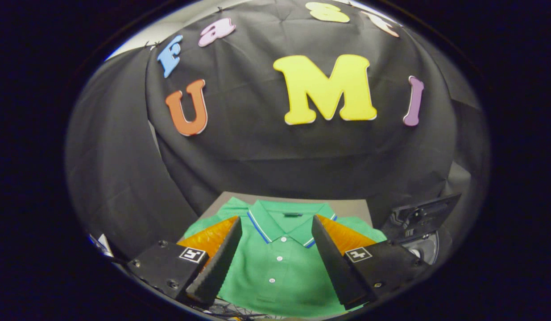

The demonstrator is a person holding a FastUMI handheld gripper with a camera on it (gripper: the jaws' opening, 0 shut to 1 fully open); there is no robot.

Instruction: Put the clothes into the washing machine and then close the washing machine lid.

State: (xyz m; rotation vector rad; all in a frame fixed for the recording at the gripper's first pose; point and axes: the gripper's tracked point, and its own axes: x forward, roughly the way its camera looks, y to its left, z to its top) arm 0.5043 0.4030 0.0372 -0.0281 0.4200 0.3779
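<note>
the claw (275, 254) hangs wide open over the green shirt (279, 272) on the desk (346, 207), so next it must go down and pinch it.

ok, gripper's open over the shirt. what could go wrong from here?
1. The hand-held gripper hangs open over the polo shirt, which lies flat and spread out; a pinch may catch just the top layer, so the shirt could unfold and trail.
2. The fingers straddle the button placket; closing there may land on a button and slip.
3. The washing machine sits beside the right finger with its lid raised; a dangling shirt might snag on the lid.
</note>
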